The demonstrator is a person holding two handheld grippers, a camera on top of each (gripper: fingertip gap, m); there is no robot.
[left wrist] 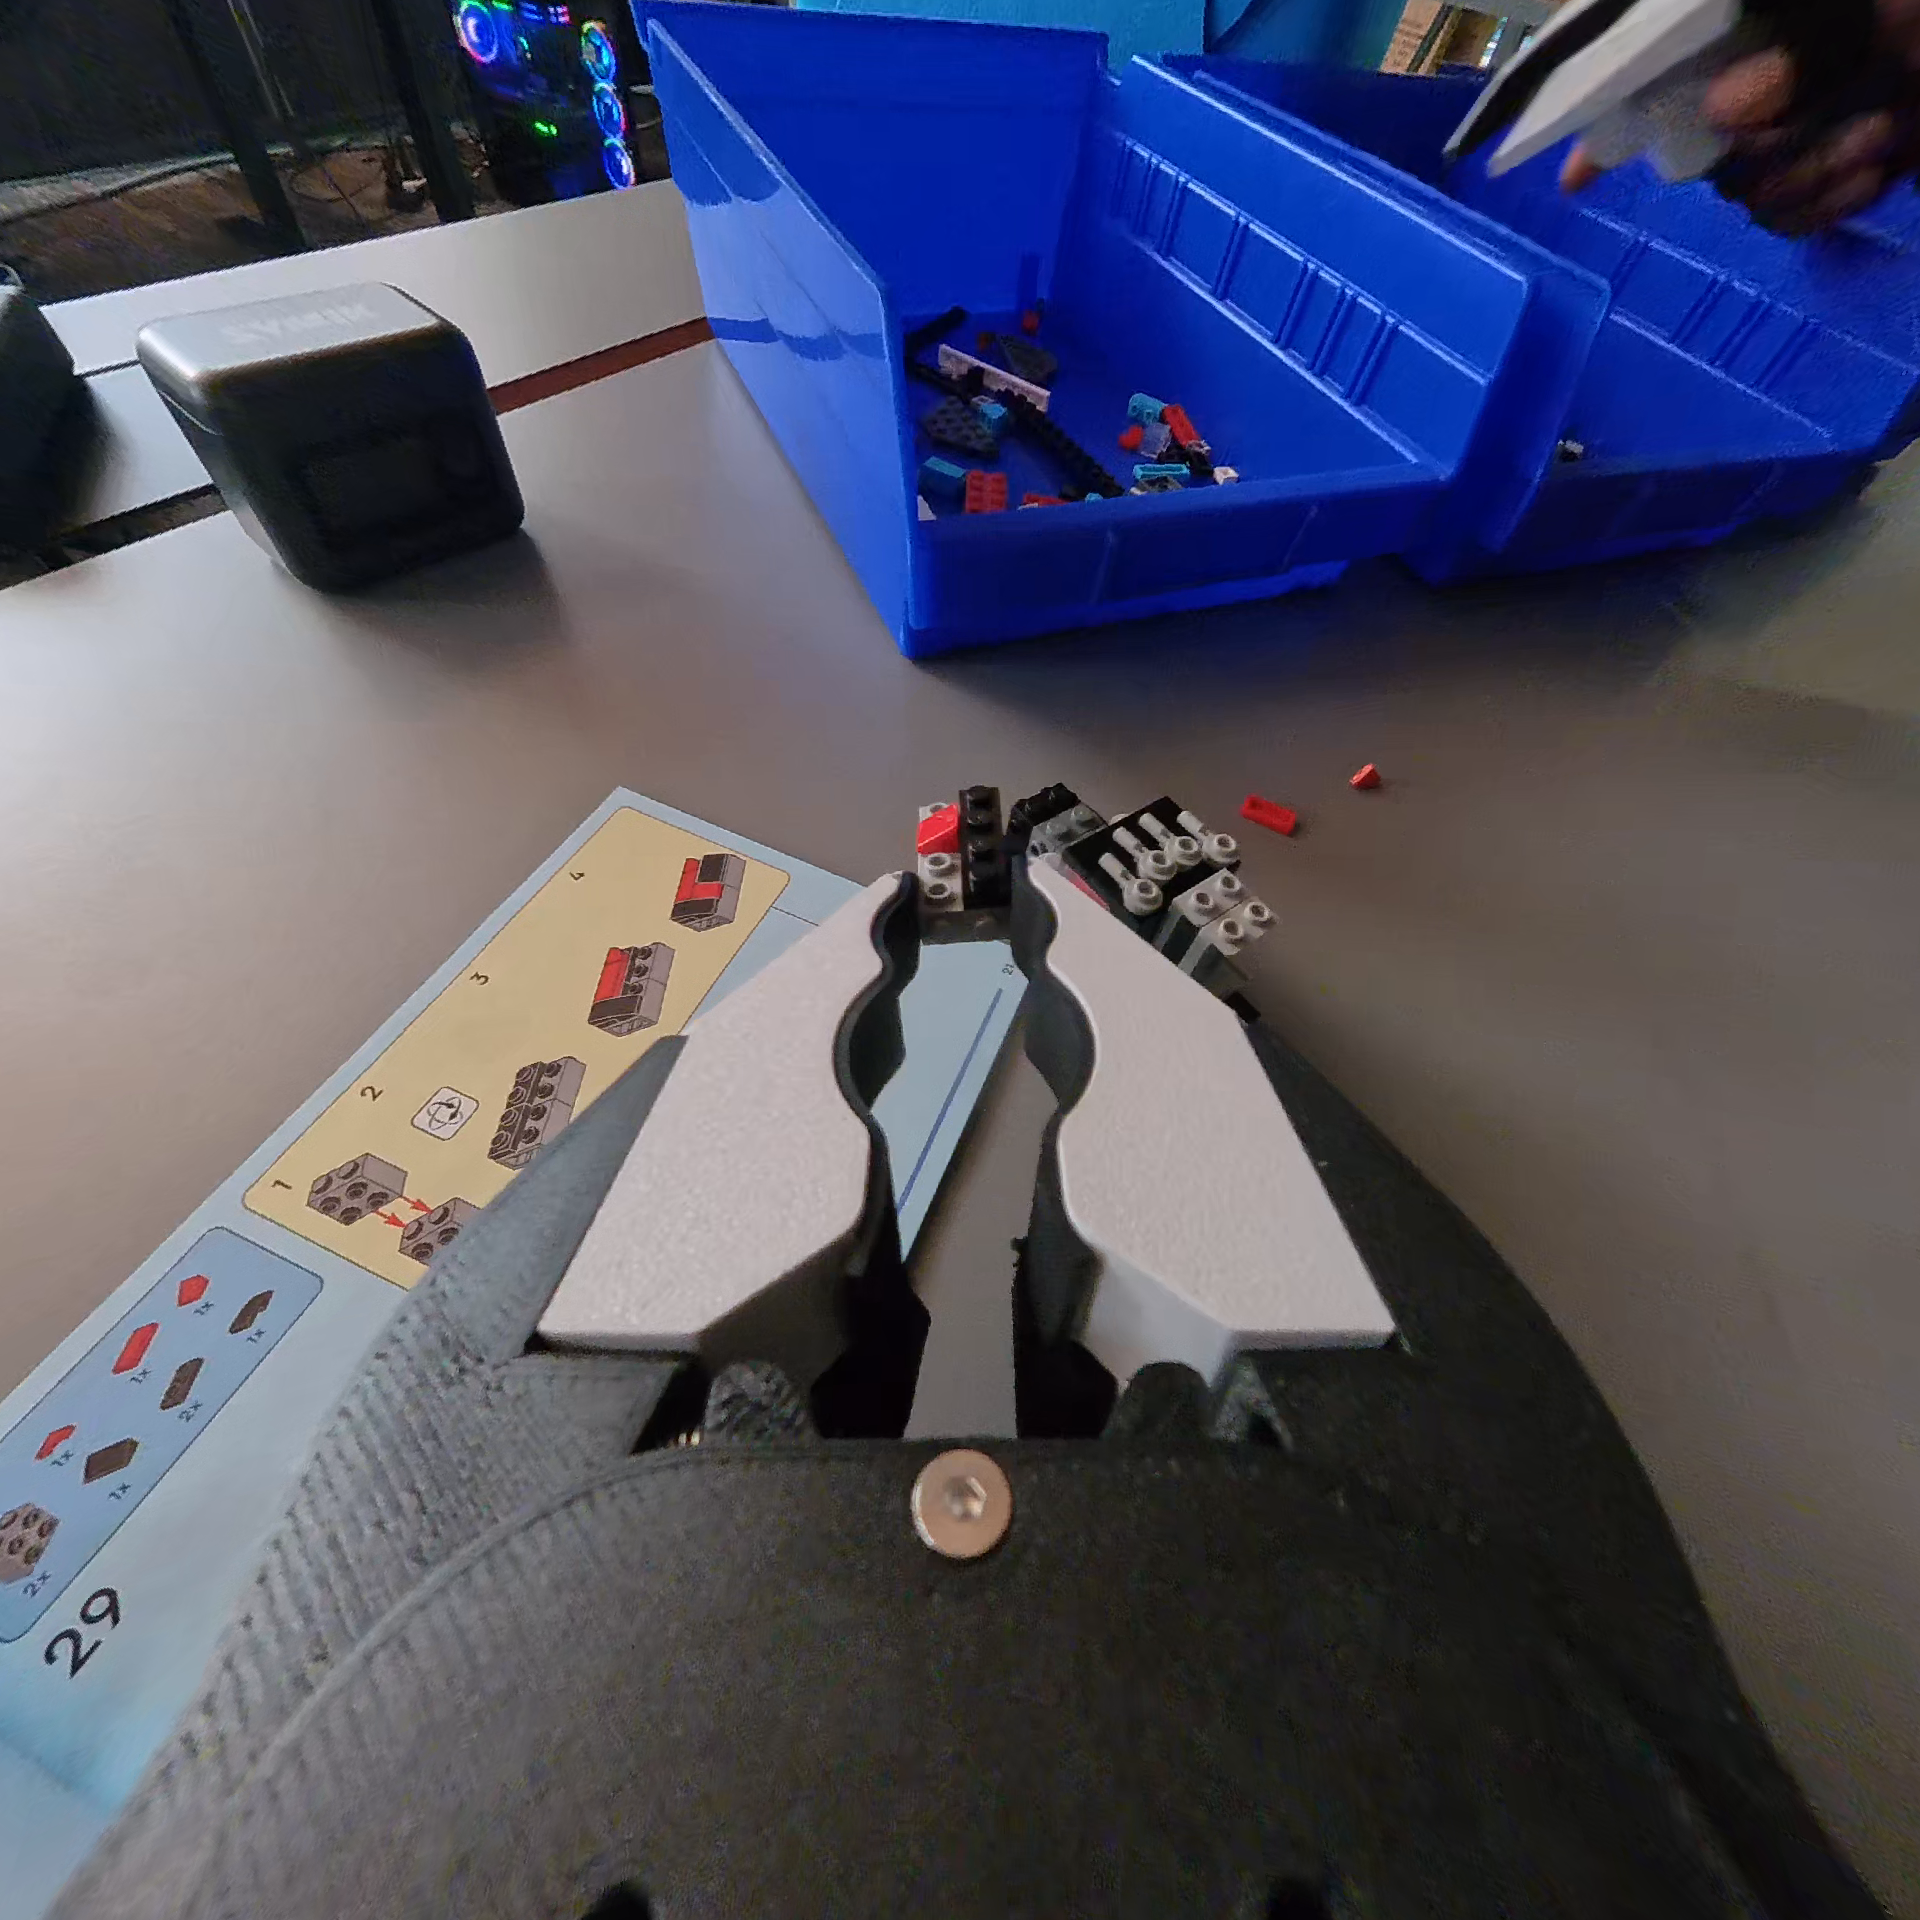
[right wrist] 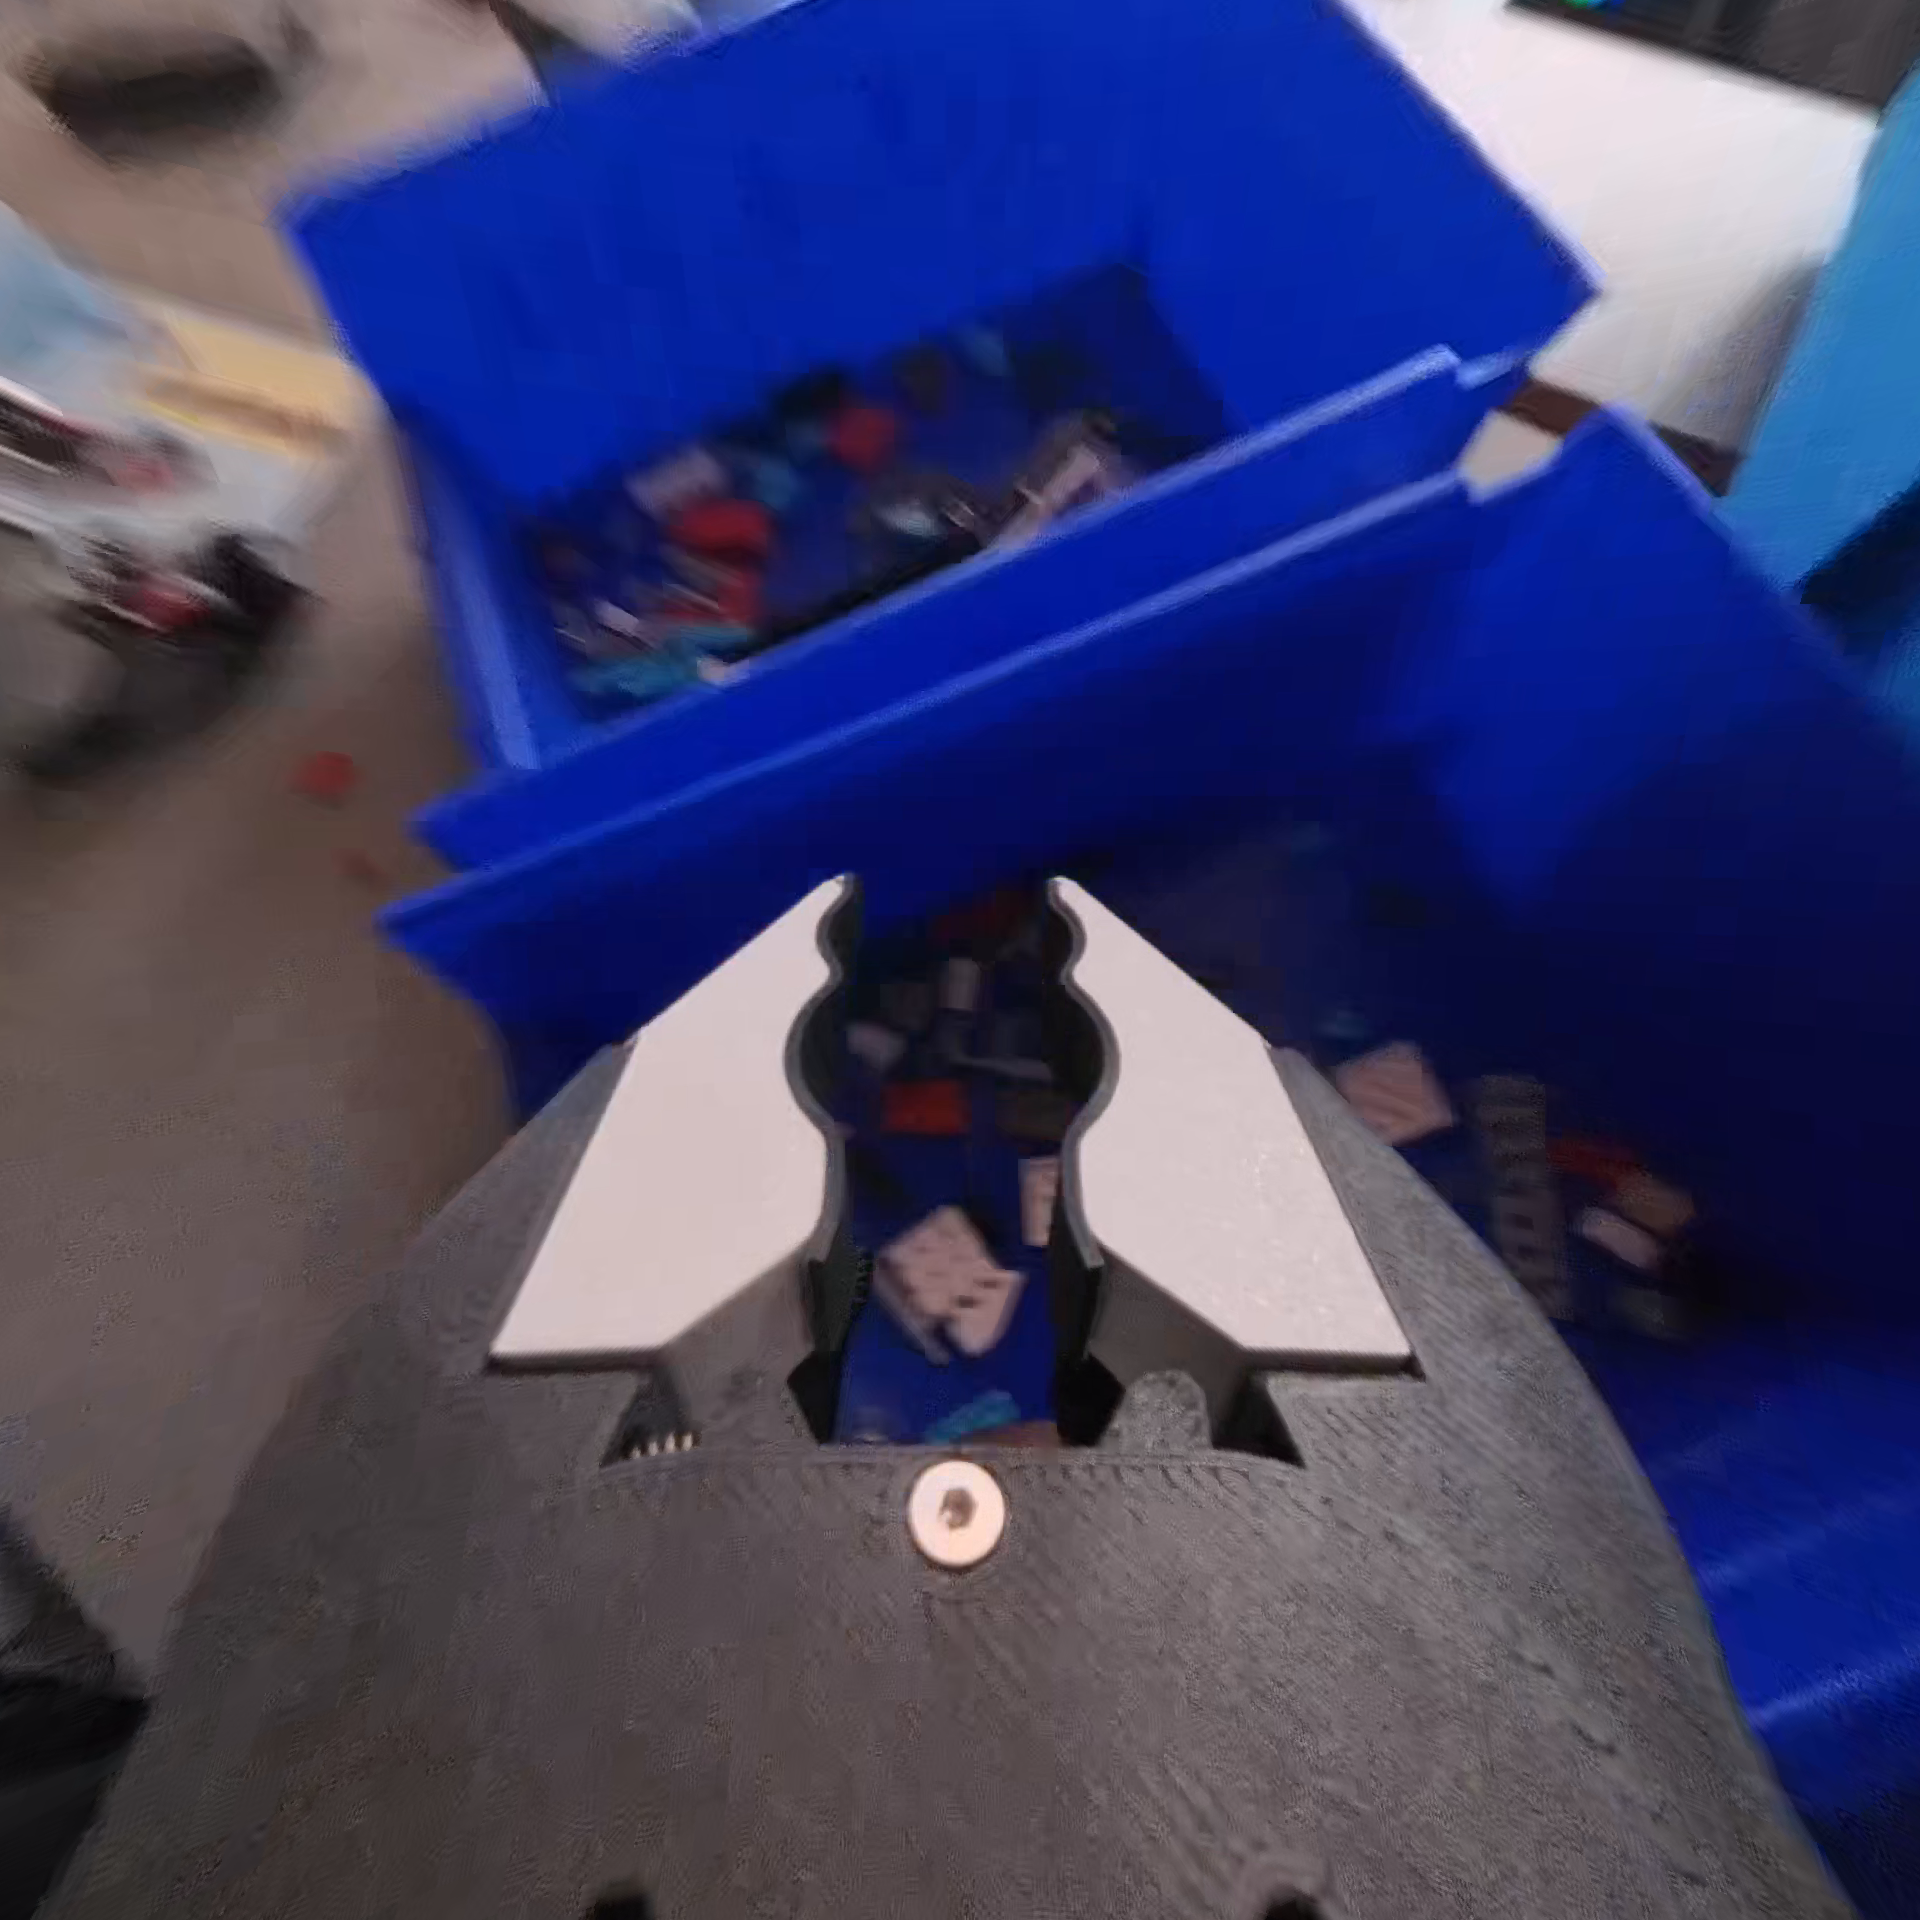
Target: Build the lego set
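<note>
My left gripper is shut on a small grey, black and red lego sub-assembly, which rests at the edge of the instruction booklet. A larger black and grey partly built model stands right beside it. Two loose red pieces lie on the table to the right. My right gripper is open and empty, hovering over a blue bin of loose pieces; this view is motion-blurred. The right gripper also shows in the left wrist view at the top right.
Two blue bins stand side by side at the back: the left bin holds several loose bricks, the right bin lies under the right gripper. A dark grey box sits at the back left on the grey table. The grippers' ends are close to 40 cm from one another.
</note>
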